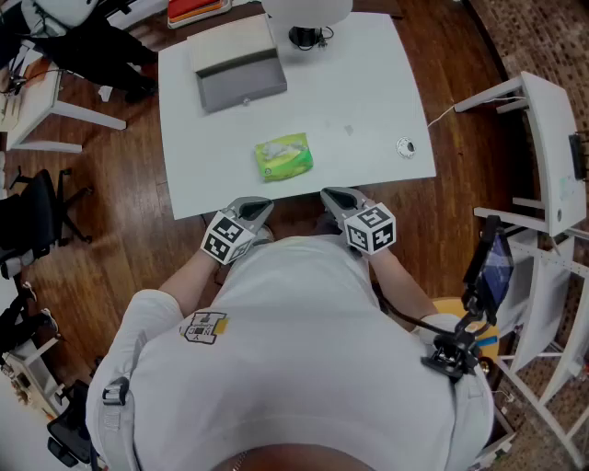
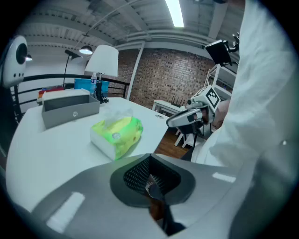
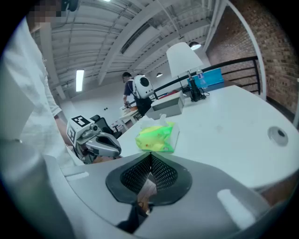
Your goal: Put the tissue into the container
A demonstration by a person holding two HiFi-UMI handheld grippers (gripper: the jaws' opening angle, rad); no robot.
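A green and white tissue pack lies near the front edge of the white table. The grey box container stands behind it at the back left. Both grippers hover just off the table's front edge, close to the person's body. My left gripper is shut and empty, short of the pack and left of it. My right gripper is shut and empty too, to the pack's right. In the left gripper view the pack lies ahead of the closed jaws, the container beyond. The right gripper view shows the pack past its closed jaws.
A white lamp stands at the table's back edge beside the container. A small round fitting sits near the table's right edge. A white rack stands to the right, chairs and a small table to the left on the wooden floor.
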